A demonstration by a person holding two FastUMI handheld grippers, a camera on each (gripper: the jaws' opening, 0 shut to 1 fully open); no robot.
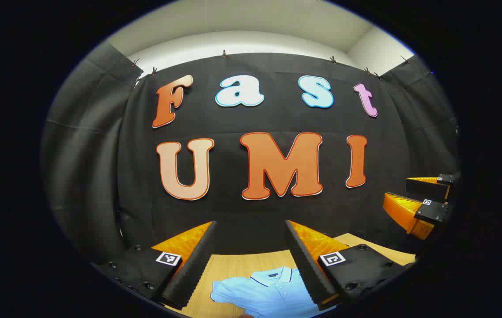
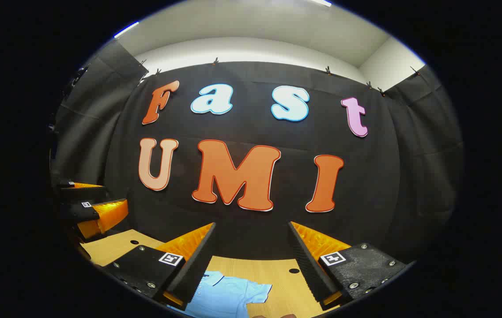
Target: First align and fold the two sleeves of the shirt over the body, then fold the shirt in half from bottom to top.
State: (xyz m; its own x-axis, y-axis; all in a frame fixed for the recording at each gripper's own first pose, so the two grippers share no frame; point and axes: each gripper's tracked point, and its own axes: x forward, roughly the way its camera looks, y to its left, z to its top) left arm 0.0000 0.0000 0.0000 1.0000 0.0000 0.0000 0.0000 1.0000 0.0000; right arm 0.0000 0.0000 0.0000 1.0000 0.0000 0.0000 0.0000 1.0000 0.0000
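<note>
A light blue polo shirt [image 1: 266,291] lies flat on the wooden table [image 1: 233,267], collar toward the far wall, low in the left gripper view. My left gripper [image 1: 251,229] hangs open well above it, nothing between its fingers. In the right gripper view the shirt [image 2: 226,296] shows its collar and one short sleeve below my right gripper [image 2: 253,232], which is also open and holds nothing. The right gripper [image 1: 418,207] appears at the far right of the left gripper view. The left gripper [image 2: 89,207] appears at the far left of the right gripper view.
The table [image 2: 286,282] runs up to the black cloth wall behind it. Two small round holes [image 2: 294,270] sit in the tabletop, one right of the shirt and one [image 2: 134,242] near the left side. Dark curtains close both sides.
</note>
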